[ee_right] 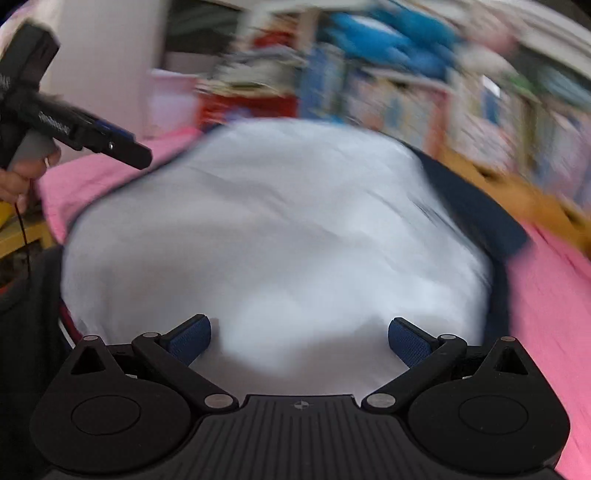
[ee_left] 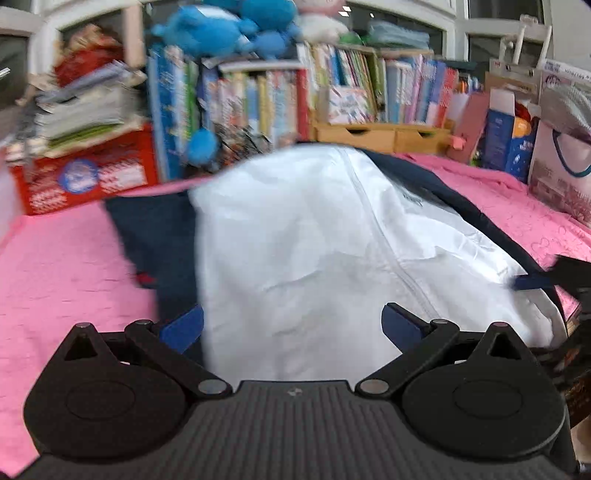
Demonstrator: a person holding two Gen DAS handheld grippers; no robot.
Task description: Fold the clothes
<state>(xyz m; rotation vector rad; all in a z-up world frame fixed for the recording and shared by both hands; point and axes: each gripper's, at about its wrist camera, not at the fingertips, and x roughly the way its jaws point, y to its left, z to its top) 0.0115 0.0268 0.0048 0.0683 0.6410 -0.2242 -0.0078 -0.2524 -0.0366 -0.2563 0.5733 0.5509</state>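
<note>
My left claw (ee_left: 291,326) is spread wide, its blue pads (ee_left: 183,328) well apart, with nothing between them. It hovers at the near edge of the jacket (ee_left: 295,240), which lies on the pink cover (ee_left: 62,266) over the surface. The jacket is white across its middle, with a zip line running from far to near, and dark navy shows along its left side and its far right edge. A small dark mark sits on the white cloth at the far right; I cannot read it.

My right claw (ee_right: 299,339) is also spread wide and empty, its pads (ee_right: 408,341) apart above the near white cloth. That view is heavily blurred, so fine detail of the jacket is lost there. In it my left claw (ee_right: 114,142) shows at the far left, held by a hand (ee_right: 22,177), above the pink cover and just beside the jacket's left edge. In the left view, a tip of my right claw (ee_left: 532,280) shows at the right edge of the jacket; I cannot tell whether it touches the cloth.

Beyond the cover, books (ee_left: 258,99) stand in rows, with blue plush toys (ee_left: 229,29) on top. A red box (ee_left: 88,173) sits far left, and a paper bag (ee_left: 561,166) far right.
</note>
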